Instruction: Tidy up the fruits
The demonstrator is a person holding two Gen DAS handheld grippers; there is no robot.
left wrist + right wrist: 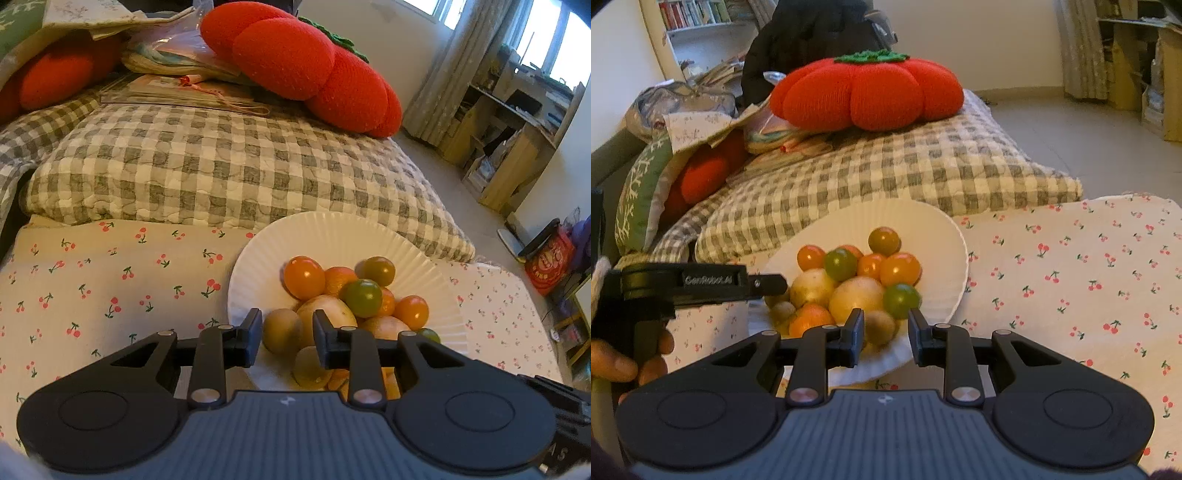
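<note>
A white ribbed paper plate (pixel 332 236) (pixel 942 236) lies on a cherry-print cloth and holds a pile of small fruits: orange tomatoes (pixel 303 277) (pixel 899 269), green ones (pixel 362 297) (pixel 840 263), pale yellow round fruits (pixel 328 312) (pixel 856 293) and small brownish ones (pixel 282 331) (pixel 881 325). My left gripper (pixel 287 341) is open and empty, its fingers on either side of a brownish fruit at the plate's near edge. My right gripper (pixel 886 339) is open and empty over the plate's near rim. The left gripper also shows from the side in the right wrist view (pixel 772 283).
A grey checked quilt (pixel 221 166) (pixel 886 170) lies behind the plate. A big red tomato cushion (pixel 303 66) (pixel 866 92) rests on it. The cherry-print cloth (pixel 110 288) (pixel 1071 277) spreads to both sides. Shelves and bags (pixel 517 129) stand at the far right.
</note>
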